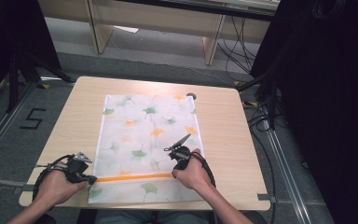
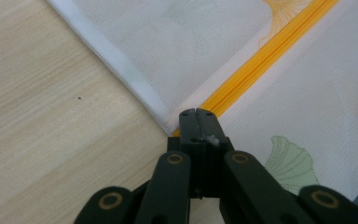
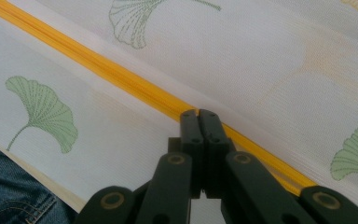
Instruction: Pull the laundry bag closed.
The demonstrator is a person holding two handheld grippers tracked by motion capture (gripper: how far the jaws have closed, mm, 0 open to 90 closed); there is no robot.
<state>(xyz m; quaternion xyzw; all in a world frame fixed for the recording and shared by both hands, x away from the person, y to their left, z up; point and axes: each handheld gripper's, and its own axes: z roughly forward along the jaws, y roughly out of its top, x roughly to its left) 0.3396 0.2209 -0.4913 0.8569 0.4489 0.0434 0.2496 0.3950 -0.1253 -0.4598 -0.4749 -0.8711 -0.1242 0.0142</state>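
Two grippers pinch a leaf-printed bag at its orange zipper, near the front edge of the table.

At the near edge, a person's denim-clad legs (image 3: 9,196) sit below the wooden table (image 1: 233,135). The left gripper (image 2: 198,113) has its jaws pressed together at the zipper's left end, by the bag's white hem. The right gripper (image 3: 198,113) has its jaws together on the orange zipper (image 1: 133,177) at its right end. The white mesh bag (image 1: 144,140) lies flat, stretching from the near edge toward the far side. Beyond its far right corner sits a small round grommet (image 1: 191,96).
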